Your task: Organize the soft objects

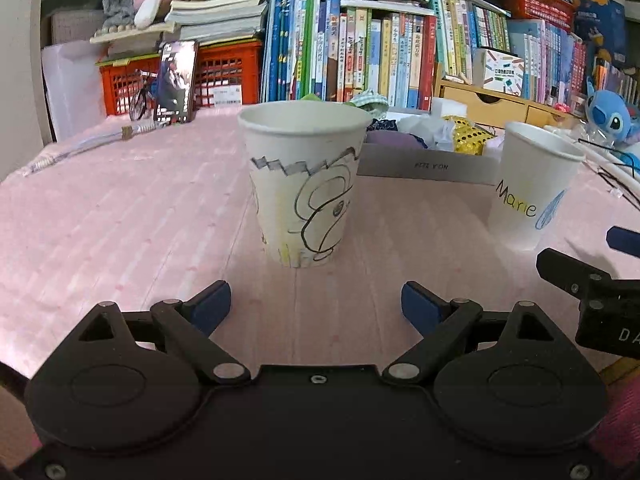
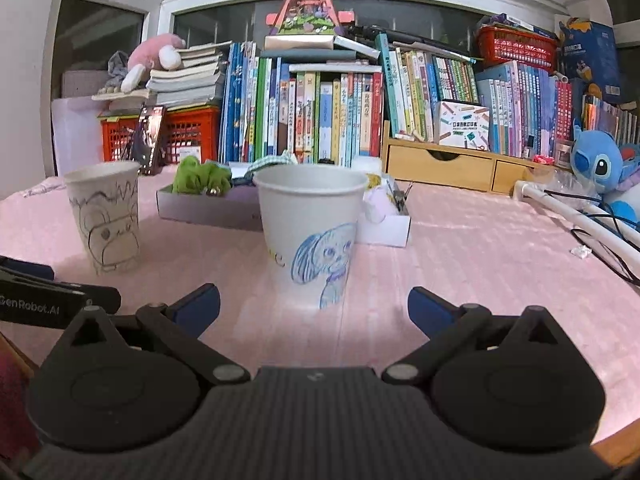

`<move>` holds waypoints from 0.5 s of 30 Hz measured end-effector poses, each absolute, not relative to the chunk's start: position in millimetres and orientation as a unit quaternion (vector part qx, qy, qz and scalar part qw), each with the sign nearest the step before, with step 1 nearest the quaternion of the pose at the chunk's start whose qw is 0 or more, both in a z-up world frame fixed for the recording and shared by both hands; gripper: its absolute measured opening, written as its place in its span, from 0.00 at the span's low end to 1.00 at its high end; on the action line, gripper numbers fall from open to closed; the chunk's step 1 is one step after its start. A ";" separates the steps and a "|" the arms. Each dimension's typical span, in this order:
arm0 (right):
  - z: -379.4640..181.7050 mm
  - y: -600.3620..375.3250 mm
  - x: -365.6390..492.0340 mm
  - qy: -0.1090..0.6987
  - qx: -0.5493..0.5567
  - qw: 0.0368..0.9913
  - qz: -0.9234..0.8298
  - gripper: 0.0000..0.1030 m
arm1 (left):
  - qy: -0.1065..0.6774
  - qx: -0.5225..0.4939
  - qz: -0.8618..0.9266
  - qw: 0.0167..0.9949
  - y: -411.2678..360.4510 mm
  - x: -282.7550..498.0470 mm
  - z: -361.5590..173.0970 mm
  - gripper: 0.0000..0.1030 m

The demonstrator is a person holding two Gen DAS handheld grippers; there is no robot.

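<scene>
A paper cup with a black-line drawing [image 1: 304, 184] stands upright on the pink table, just ahead of my open, empty left gripper [image 1: 316, 306]. It also shows in the right wrist view [image 2: 105, 216]. A second paper cup marked "Marie" with a blue dog drawing [image 2: 312, 232] stands upright ahead of my open, empty right gripper [image 2: 314, 308]; it also shows in the left wrist view [image 1: 534, 184]. Behind the cups a low grey box [image 2: 208, 210] holds soft cloth pieces, among them a green one [image 2: 200, 174] and a gold sequined one [image 1: 466, 134].
Books [image 2: 320, 112], red crates [image 2: 176, 132] and a wooden drawer unit [image 2: 444, 166] line the back. A blue plush [image 2: 600, 164] sits at the right beside a white tube and black cables [image 2: 592, 224]. A pink plush [image 2: 154, 58] lies on stacked books. A phone [image 1: 176, 82] leans on a crate.
</scene>
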State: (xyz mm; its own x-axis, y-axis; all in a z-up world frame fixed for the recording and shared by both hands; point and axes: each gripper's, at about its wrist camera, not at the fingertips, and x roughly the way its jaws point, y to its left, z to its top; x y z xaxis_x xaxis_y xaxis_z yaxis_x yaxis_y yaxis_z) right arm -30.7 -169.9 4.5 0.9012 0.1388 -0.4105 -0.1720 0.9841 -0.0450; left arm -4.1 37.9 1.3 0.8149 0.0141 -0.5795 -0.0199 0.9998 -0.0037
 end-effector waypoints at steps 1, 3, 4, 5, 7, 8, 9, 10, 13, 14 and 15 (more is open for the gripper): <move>4.6 -168.4 -31.2 0.206 -0.043 0.974 0.079 1.00 | 0.304 -0.001 0.007 0.953 36.5 -3.7 1.0 0.91; 4.6 -167.8 -31.3 0.206 -0.045 0.974 0.080 1.00 | 0.306 -0.001 0.004 0.952 34.7 -3.0 0.9 0.91; 4.8 -168.3 -31.1 0.206 -0.044 0.974 0.080 1.00 | 0.306 -0.002 0.003 0.952 34.2 -2.7 0.9 0.92; 4.9 -168.2 -30.6 0.206 -0.043 0.974 0.080 1.00 | 0.307 -0.002 0.003 0.952 33.8 -2.2 0.7 0.93; 4.3 -168.0 -29.7 0.209 -0.042 0.974 0.079 1.00 | 0.307 -0.001 0.004 0.952 33.4 -1.7 0.7 0.93; 4.1 -167.8 -29.7 0.209 -0.041 0.974 0.078 1.00 | 0.308 0.000 0.005 0.951 32.8 -1.2 0.4 0.93; 3.6 -168.0 -29.7 0.210 -0.040 0.974 0.079 1.00 | 0.309 0.000 0.005 0.951 32.2 -0.7 0.3 0.93; 3.5 -168.3 -28.9 0.211 -0.040 0.973 0.079 1.00 | 0.309 0.001 0.006 0.951 32.2 -0.5 0.6 0.93; 3.1 -168.9 -29.3 0.212 -0.037 0.973 0.080 1.00 | 0.309 0.001 0.006 0.951 31.6 0.7 1.9 0.94; 3.1 -169.0 -29.3 0.212 -0.037 0.973 0.080 1.00 | 0.310 0.000 0.006 0.951 31.7 1.1 2.0 0.94; 3.0 -169.0 -29.3 0.212 -0.037 0.973 0.080 1.00 | 0.312 -0.002 0.006 0.950 31.2 1.8 2.3 0.94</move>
